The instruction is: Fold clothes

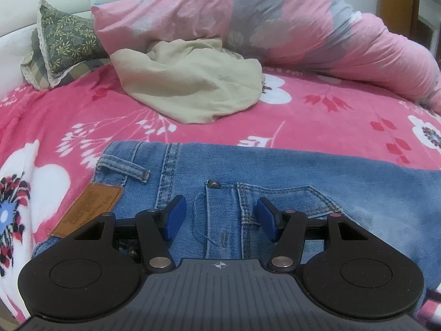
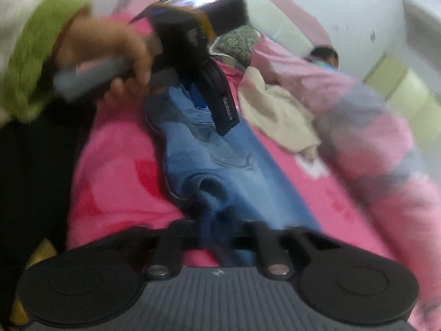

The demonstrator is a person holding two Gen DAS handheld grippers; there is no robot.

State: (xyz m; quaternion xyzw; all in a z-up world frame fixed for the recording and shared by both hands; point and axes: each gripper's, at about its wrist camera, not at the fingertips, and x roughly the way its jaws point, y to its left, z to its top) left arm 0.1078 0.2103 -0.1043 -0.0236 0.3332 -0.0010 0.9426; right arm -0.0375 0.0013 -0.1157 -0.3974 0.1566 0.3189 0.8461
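Pink floral bedspread (image 1: 193, 135) underneath. Left gripper (image 1: 220, 215) tilted down, spread over jeans (image 1: 275, 193) waistband; right gripper (image 2: 217, 237) pinching denim, jeans running near-to-far.

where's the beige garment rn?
Left wrist view: beige garment lies crumpled upper centre on the pink floral sheet, against the pink duvet, beyond the jeans.

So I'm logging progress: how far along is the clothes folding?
Early. Nothing looks folded yet. In hand: the jeans lie spread out, the right gripper shut on one end, the left gripper open over the waistband. Left: the folds, then the crumpled beige garment.
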